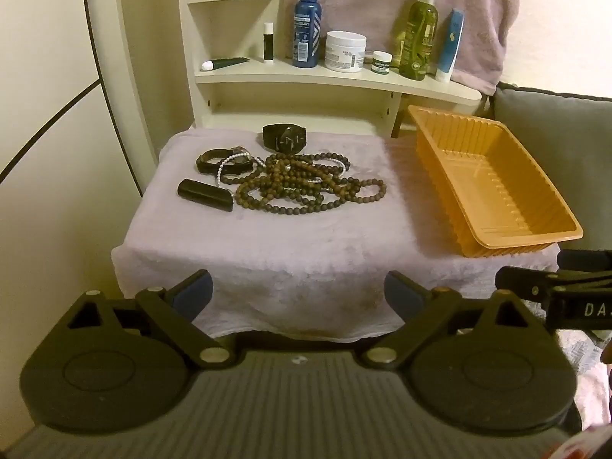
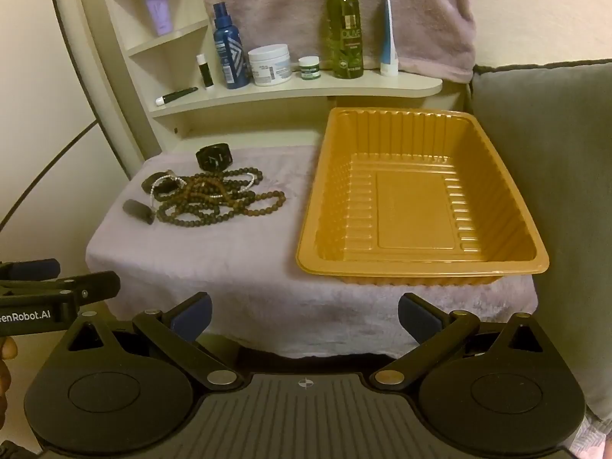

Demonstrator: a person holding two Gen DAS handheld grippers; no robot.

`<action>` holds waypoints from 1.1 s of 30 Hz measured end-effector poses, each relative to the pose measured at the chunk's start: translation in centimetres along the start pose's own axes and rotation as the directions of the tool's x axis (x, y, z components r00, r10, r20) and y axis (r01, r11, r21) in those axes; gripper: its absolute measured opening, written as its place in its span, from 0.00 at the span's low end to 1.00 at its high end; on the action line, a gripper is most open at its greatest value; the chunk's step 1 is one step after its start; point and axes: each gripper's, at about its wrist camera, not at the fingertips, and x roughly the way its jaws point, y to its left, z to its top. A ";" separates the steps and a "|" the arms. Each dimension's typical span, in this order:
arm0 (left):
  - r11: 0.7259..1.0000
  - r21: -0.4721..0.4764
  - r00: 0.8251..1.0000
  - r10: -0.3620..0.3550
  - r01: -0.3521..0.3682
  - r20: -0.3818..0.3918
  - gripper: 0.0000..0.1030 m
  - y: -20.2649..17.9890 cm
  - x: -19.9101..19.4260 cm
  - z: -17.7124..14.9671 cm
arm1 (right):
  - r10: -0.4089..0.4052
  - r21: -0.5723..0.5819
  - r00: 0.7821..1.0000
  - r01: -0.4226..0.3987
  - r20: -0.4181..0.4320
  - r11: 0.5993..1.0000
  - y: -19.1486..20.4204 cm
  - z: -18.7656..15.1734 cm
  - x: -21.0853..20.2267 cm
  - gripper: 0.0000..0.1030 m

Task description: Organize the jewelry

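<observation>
A tangle of brown bead necklaces (image 1: 306,187) (image 2: 222,201) lies on a lilac towel (image 1: 267,244) (image 2: 214,264). Behind it stands a black watch (image 1: 285,137) (image 2: 214,157). To its left lie dark bangles with a pearl bracelet (image 1: 225,162) (image 2: 162,183) and a black cylinder (image 1: 204,194) (image 2: 138,210). An empty orange tray (image 1: 497,229) (image 2: 497,267) sits at the right. My left gripper (image 1: 300,292) is open, short of the towel's front edge. My right gripper (image 2: 304,315) is open too, in front of the tray, with nothing between the fingers.
A cream shelf (image 1: 344,80) (image 2: 306,90) behind the towel carries bottles, jars and tubes. A grey cushion (image 1: 554,122) (image 2: 554,191) stands at the right. A person's fingers (image 2: 5,352) show at the left edge of the right wrist view.
</observation>
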 end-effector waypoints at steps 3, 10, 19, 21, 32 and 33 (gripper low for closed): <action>1.000 0.000 1.000 -0.001 0.001 0.000 0.93 0.0 -0.1 0.0 | 0.002 0.000 1.000 -0.002 0.004 1.000 0.0 -0.1 -0.1 1.00; 1.000 0.000 1.000 -0.003 0.003 0.001 0.93 -0.2 -0.1 0.0 | 0.002 0.000 1.000 -0.002 0.005 1.000 0.0 0.0 -0.1 1.00; 1.000 -0.002 1.000 -0.006 0.006 0.001 0.93 -0.2 -0.1 -0.1 | 0.002 0.002 1.000 -0.002 0.005 1.000 -0.1 0.0 -0.1 1.00; 1.000 -0.002 1.000 -0.006 0.006 0.001 0.93 -0.2 -0.1 -0.1 | 0.002 0.002 1.000 -0.002 0.004 1.000 -0.1 0.0 -0.1 1.00; 1.000 -0.005 1.000 -0.008 0.008 0.002 0.93 -0.3 0.0 -0.2 | 0.003 0.001 1.000 -0.003 0.006 1.000 -0.1 -0.1 -0.1 1.00; 1.000 -0.005 1.000 -0.007 0.007 0.002 0.93 -0.2 0.0 -0.2 | 0.001 0.001 1.000 -0.001 0.006 1.000 -0.1 -0.1 -0.1 1.00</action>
